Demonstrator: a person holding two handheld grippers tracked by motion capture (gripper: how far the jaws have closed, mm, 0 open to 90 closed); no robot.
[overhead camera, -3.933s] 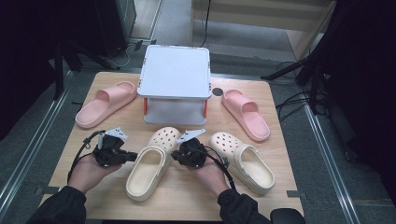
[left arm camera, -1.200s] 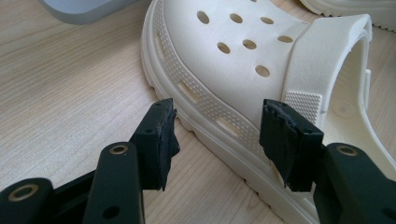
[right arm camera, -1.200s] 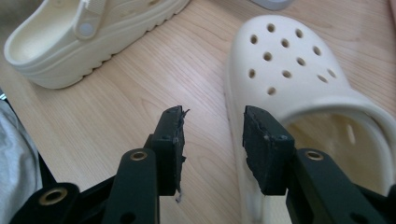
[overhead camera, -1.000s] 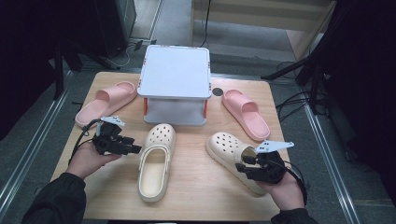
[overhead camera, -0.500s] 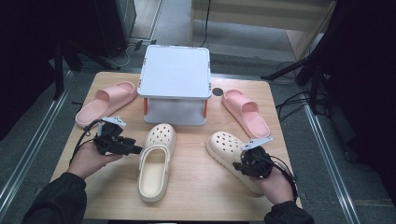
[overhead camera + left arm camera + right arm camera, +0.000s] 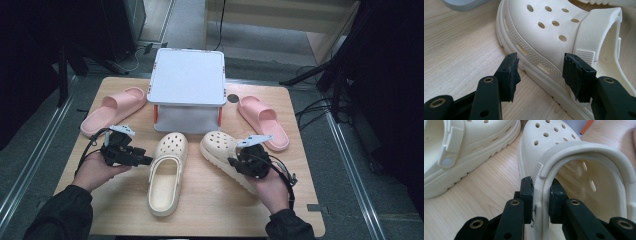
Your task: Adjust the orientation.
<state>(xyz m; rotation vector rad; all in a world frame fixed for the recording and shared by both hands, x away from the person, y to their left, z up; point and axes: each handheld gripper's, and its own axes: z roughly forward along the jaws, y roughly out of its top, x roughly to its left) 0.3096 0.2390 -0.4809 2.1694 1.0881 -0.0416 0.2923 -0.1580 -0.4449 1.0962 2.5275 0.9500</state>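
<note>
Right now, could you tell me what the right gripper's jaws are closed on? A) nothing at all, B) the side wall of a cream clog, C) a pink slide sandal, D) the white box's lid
B: in the right gripper view, the right gripper pinches the side wall of the cream clog between both pads.

wooden table (image 6: 200, 210) | two cream clogs (image 6: 167, 172) | two pink slides (image 6: 112, 107) | white box (image 6: 188, 87)

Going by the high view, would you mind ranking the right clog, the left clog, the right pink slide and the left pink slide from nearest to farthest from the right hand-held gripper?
From the right hand-held gripper:
1. Right clog: its side wall sits between the jaws.
2. Right pink slide: beyond it, by the table's right edge.
3. Left clog: toward the table's middle; close to call with 2.
4. Left pink slide: far left.
</note>
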